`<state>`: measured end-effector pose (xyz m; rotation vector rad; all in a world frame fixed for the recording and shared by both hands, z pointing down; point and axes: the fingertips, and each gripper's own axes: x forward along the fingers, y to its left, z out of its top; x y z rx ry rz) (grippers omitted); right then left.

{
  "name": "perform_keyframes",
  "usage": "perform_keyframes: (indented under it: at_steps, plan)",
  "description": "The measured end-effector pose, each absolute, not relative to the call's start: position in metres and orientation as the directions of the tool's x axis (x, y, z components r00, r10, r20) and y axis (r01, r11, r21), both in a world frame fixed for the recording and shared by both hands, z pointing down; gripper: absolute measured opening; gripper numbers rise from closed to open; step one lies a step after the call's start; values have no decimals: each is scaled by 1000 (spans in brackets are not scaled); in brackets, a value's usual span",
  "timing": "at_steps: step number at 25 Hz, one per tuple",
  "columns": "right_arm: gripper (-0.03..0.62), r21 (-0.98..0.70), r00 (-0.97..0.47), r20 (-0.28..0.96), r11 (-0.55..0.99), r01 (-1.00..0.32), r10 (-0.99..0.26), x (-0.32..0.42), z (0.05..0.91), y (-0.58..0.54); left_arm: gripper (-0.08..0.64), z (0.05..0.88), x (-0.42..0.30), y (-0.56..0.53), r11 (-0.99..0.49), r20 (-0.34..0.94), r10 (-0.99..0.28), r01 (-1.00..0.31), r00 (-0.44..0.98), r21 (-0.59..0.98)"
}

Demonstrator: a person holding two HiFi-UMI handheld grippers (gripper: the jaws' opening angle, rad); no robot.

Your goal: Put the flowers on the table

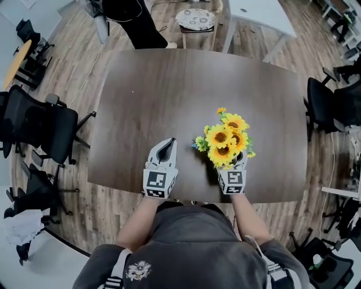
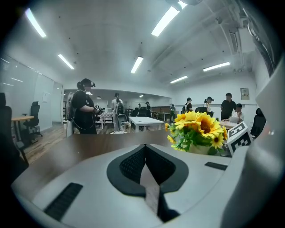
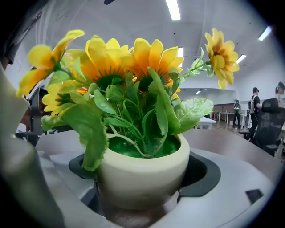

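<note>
A bunch of yellow sunflowers [image 1: 226, 138] stands in a cream pot [image 3: 142, 171] over the near right part of the dark brown table [image 1: 169, 84]. My right gripper [image 1: 235, 163] is shut on the pot, one jaw on each side, with the blooms hiding its tips from above. In the right gripper view the pot fills the space between the jaws [image 3: 142, 178]; I cannot tell if its base touches the table. My left gripper [image 1: 167, 144] rests to the left of the flowers, jaws shut with nothing in them [image 2: 145, 148]. From it the sunflowers [image 2: 198, 129] show to the right.
Black office chairs stand left [image 1: 39, 124] and right [image 1: 333, 107] of the table. A person in black [image 1: 135, 22] stands beyond the far edge, near a stool with a patterned cushion [image 1: 196, 20] and a white table [image 1: 259, 14].
</note>
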<state>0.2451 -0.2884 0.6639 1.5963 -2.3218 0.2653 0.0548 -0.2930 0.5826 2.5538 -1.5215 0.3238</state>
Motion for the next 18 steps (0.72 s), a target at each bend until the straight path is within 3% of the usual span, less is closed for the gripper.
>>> perform_keyframes:
  at_steps: [18]
  plan:
    - [543, 12, -275, 462, 316, -949, -843, 239, 719, -298, 8, 595, 46, -285, -506, 299, -823, -863, 482, -2]
